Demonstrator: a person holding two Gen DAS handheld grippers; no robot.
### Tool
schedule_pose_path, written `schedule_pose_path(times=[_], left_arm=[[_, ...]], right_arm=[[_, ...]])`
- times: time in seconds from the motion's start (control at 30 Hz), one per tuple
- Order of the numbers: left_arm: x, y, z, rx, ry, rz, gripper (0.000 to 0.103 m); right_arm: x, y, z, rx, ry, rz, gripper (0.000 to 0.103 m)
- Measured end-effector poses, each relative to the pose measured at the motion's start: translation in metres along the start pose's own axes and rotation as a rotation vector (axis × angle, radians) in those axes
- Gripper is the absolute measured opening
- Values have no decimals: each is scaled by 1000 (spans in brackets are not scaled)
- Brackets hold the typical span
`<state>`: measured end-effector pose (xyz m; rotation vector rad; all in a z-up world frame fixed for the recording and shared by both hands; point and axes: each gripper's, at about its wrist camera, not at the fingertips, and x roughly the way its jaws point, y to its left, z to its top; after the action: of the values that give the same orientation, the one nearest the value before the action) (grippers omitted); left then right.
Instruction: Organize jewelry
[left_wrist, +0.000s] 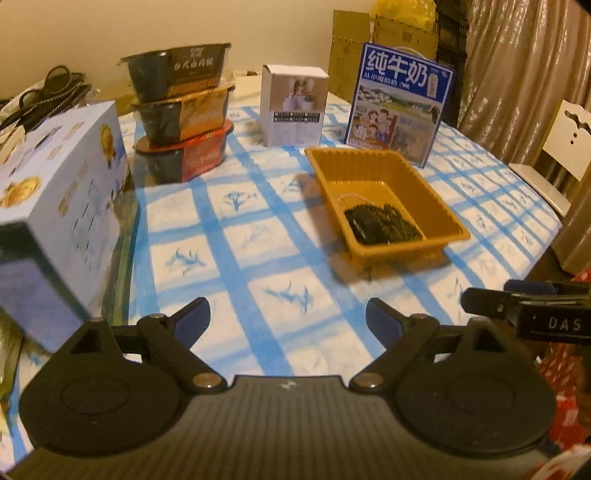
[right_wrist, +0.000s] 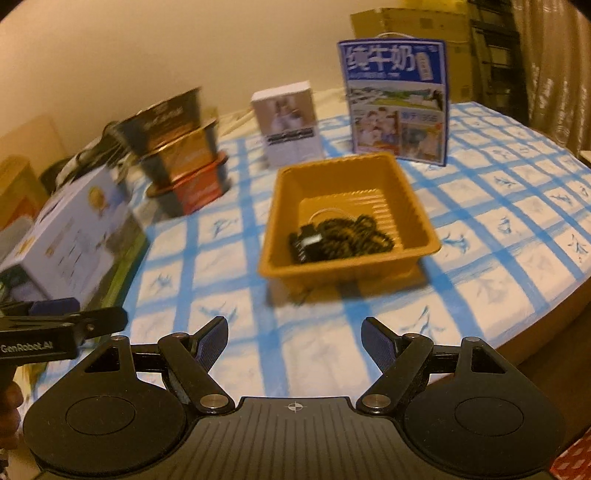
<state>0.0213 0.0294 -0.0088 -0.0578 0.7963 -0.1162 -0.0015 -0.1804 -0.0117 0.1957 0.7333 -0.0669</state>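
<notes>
My left gripper (left_wrist: 288, 317) sits nearest the lens, fingers spread wide with only tablecloth (left_wrist: 236, 236) between them. My right gripper (right_wrist: 294, 338) likewise stands apart and holds nothing. Each view catches only a cut-off side piece of the other gripper at its edge.

The jewelry (right_wrist: 340, 234) lies heaped in the near end of the orange tray (right_wrist: 424, 218), on the tray floor. It is a dark tangle — individual pieces are hard to separate; a pale loop (right_wrist: 327, 212) shows at the heap's far edge. The heap's long axis runs across the tray's width.

Behind the tray stand a blue milk carton (right_wrist: 397, 99) and a white box (right_wrist: 286, 123); left of the tray, three stacked food tubs (left_wrist: 181, 110). The left-hand blue-white box (left_wrist: 62, 206) is blurred and cropped.
</notes>
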Motion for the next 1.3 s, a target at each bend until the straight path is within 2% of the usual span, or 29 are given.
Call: schedule_pose_path(times=[0.3,1.3], left_arm=[[-15,0,-27,-24,43,-3,90],[-23,-15,-28,19,30,11,90]], right_arm=[[-8,16,-21,-42,29,28,79],[-18,12,-28,-37,15,37,79]])
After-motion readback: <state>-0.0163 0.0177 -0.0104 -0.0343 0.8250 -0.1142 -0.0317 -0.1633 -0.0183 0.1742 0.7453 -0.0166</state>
